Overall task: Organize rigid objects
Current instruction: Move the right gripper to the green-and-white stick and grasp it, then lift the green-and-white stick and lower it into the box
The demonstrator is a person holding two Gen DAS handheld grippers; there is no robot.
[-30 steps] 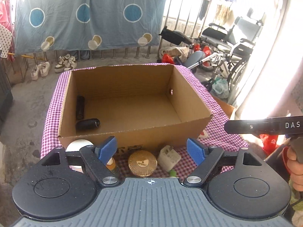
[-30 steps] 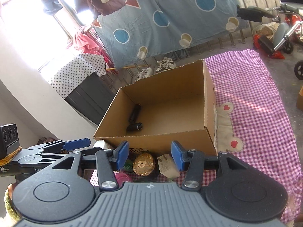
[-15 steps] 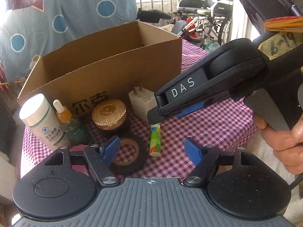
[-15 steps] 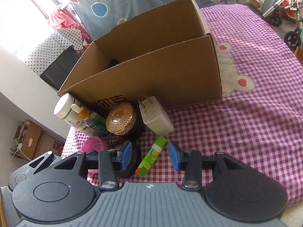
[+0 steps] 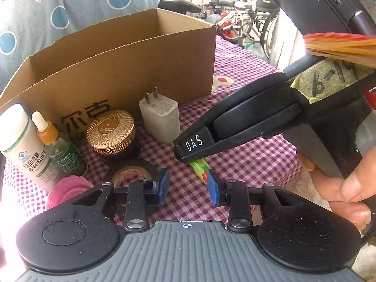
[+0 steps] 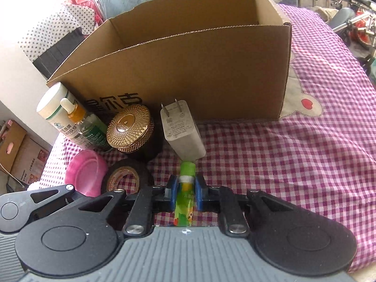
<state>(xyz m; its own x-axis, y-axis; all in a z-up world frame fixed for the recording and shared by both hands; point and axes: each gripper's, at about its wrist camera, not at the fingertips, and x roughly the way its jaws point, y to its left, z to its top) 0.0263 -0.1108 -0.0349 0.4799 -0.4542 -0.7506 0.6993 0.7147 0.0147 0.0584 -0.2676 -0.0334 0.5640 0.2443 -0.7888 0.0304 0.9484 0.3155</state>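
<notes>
Box [image 6: 188,70] sits toward tablecloth's [image 6: 282,164] rear; before its front wall stand bottle [image 6: 56,110], dropper bottle [image 6: 87,127], jar [image 6: 129,127], charger [image 6: 181,131]. Tape roll [image 6: 124,176], tube [image 6: 185,195] nearer front edge.

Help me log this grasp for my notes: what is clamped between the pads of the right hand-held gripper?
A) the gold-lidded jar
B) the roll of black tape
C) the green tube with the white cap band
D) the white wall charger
C: in the right wrist view the right hand-held gripper, whose jaws have just been closing, has its blue pads pressed on both sides of the green tube, while the charger, tape and jar sit apart.
</notes>
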